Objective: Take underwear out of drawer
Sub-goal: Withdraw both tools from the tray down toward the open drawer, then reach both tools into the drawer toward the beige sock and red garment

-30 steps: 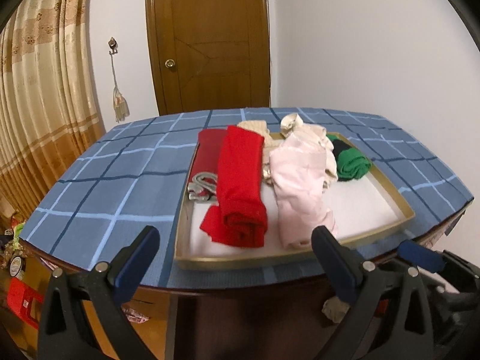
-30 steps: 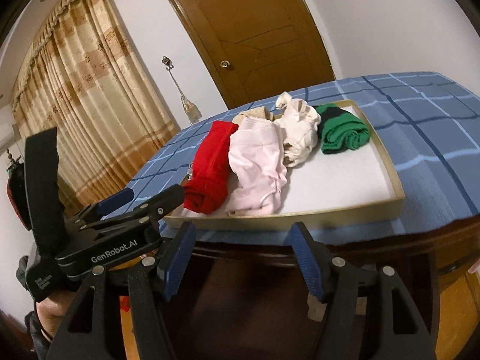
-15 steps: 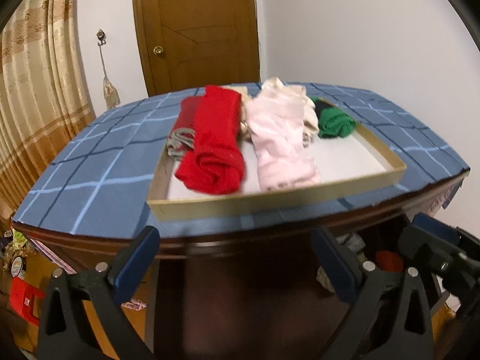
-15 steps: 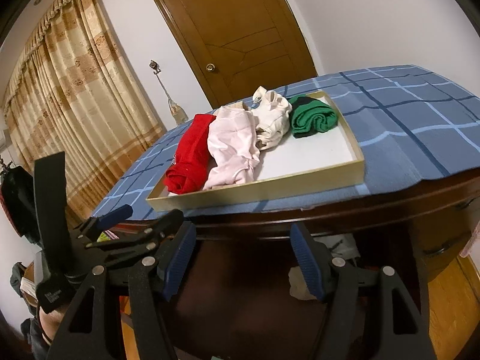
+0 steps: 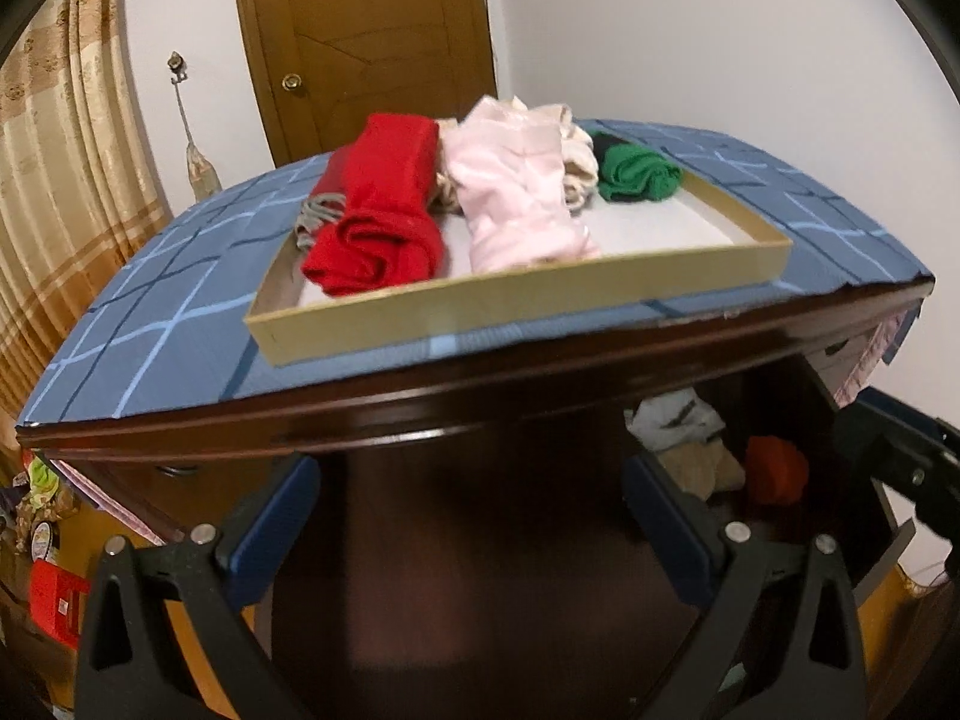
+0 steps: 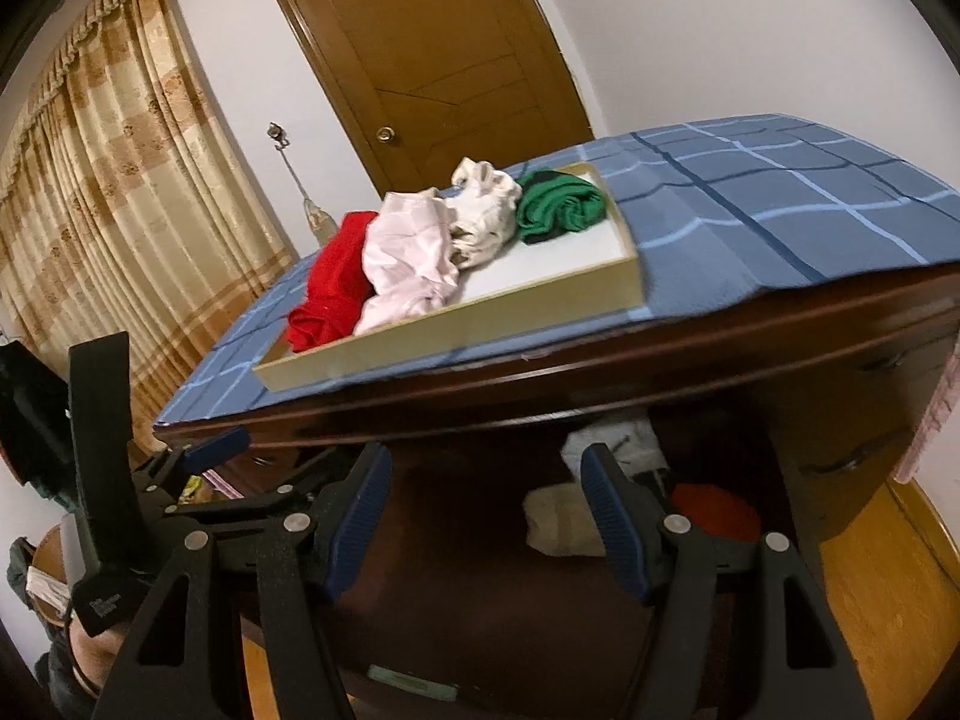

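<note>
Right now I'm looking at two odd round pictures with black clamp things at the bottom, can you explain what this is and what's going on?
Those black clamps are two handheld grippers, one in each of a person's hands; no robot arm is involved. Each carries a fisheye camera looking forward along its blue-padded jaws, which is why the pictures look round and bent.

One picture comes from the left gripper, the other from the right gripper. Both have their jaws spread open and hold nothing.

Ahead is a dark wooden table under a blue checked cloth. On it sits a shallow tray with folded underwear: a red piece, a pink one, a cream one and a green one.

Below the tabletop is an open drawer with more garments: white, beige and red. The grippers point toward it.
</note>
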Motion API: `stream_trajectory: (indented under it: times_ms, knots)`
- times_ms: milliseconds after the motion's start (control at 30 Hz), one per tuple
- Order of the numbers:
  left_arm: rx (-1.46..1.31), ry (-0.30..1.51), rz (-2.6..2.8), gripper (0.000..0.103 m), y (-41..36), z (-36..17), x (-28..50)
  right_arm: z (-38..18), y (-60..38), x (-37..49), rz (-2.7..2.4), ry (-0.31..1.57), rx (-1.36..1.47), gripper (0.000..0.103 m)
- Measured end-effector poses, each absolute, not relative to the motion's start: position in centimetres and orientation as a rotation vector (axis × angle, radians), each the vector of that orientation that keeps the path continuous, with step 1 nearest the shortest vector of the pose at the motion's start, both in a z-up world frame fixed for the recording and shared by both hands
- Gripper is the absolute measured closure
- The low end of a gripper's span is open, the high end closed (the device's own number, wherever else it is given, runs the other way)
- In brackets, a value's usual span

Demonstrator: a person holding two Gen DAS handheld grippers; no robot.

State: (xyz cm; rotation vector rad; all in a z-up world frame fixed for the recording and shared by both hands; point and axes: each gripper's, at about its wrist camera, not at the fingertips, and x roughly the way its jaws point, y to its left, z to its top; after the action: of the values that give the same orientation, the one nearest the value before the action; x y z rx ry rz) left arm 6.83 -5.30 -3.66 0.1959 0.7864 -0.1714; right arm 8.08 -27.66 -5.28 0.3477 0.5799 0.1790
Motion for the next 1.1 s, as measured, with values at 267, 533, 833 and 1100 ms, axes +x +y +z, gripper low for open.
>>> stream_trajectory:
  times_ms: [267, 533, 833, 1100]
  knots:
    - [0.179, 0.878, -0.198, 0.001, -5.2, -6.3, 6.5, -7.4, -28.9, 6.6, 0.121, 0.638, 0.298, 0.035]
    - [0.179, 0.977, -0.263, 0.001, -5.9, -8.4, 5.7, -9.5, -29.6, 5.9, 0.112, 0.724, 0.252, 0.035]
    - [0.15, 1.071, -0.311, 0.001, -7.1, -9.9, 6.5, -10.3, -31.7, 5.9, 0.114, 0.775, 0.265, 0.036]
    - [0.184, 1.087, -0.307, 0.001, -7.6, -10.0, 7.6, -11.8, -32.3, 10.4, 0.113, 0.882, 0.189, 0.051]
